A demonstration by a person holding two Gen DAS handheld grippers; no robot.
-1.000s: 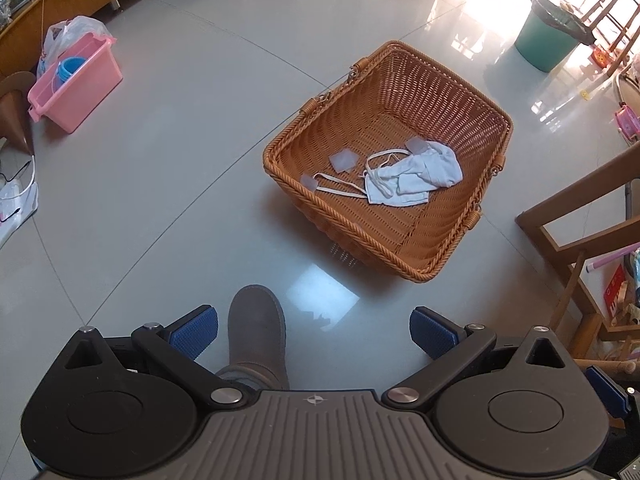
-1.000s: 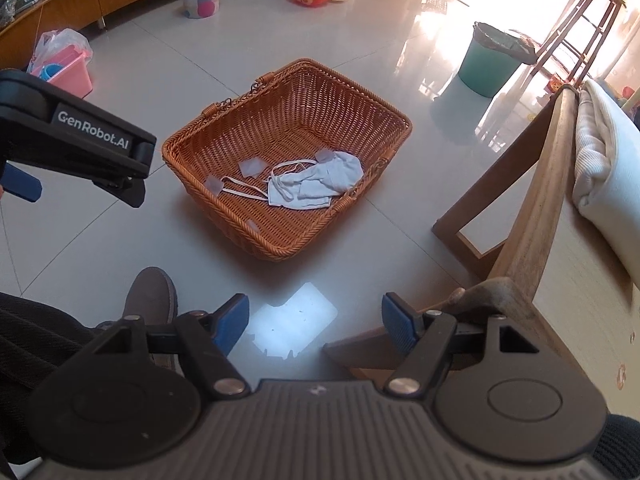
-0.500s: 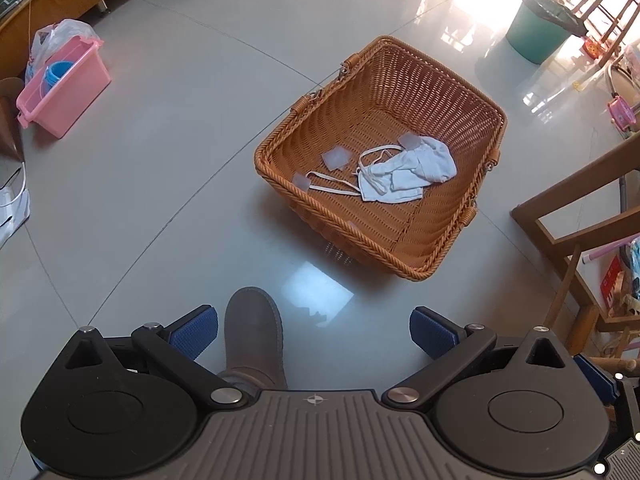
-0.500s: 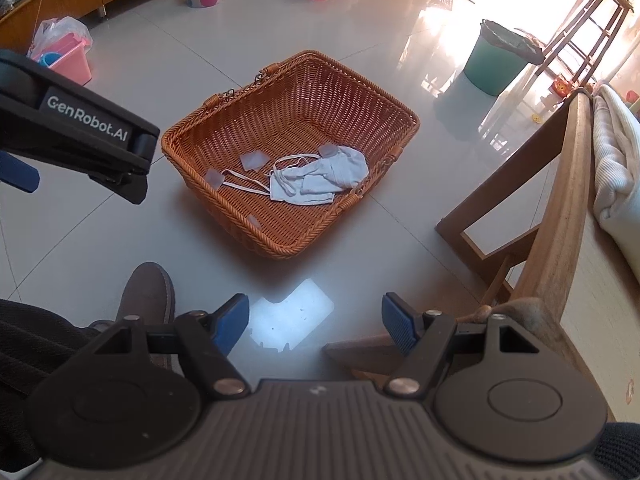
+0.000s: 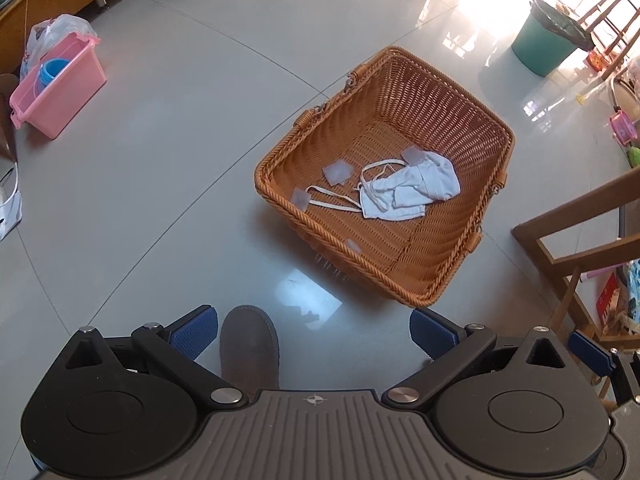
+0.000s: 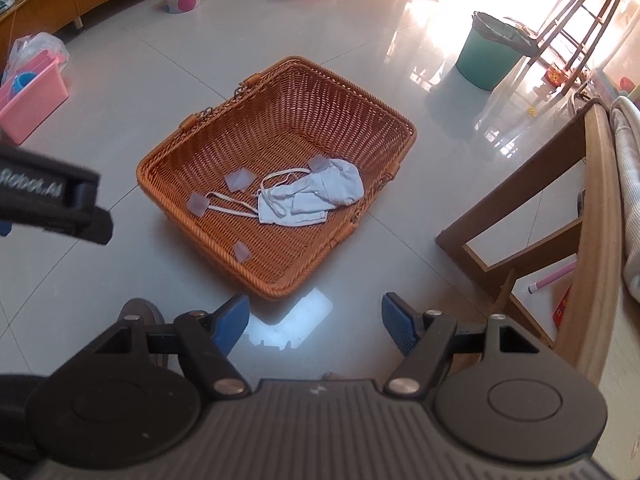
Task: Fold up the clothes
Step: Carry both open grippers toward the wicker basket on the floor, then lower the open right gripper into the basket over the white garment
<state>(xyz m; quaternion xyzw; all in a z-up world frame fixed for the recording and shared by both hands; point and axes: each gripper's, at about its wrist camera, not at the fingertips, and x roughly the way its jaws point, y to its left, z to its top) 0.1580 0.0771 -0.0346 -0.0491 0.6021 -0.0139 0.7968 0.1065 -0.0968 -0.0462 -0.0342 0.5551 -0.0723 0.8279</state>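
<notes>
The glossy tiled floor [image 5: 168, 152] fills most of both views, and nothing folded is seen laid out on it. A wooden furniture frame [image 6: 532, 240] is seen at the right edge of the right wrist view. At centre right of the left wrist view, the wicker basket [image 5: 280, 200] is set on the floor, and it is shown at centre in the right wrist view [image 6: 168, 176]. The only garment in view, a crumpled white garment with straps [image 5: 408, 192], is found on the basket bottom, unfolded [image 6: 312, 196]; small translucent patches lie beside it. At the bottom of each frame the left gripper [image 5: 312, 328] and the right gripper [image 6: 316, 320] are held wide apart, nothing gripped, well above the floor and short of the basket. The task is judged barely begun: the garment is yet to be lifted out, spread flat and folded.
</notes>
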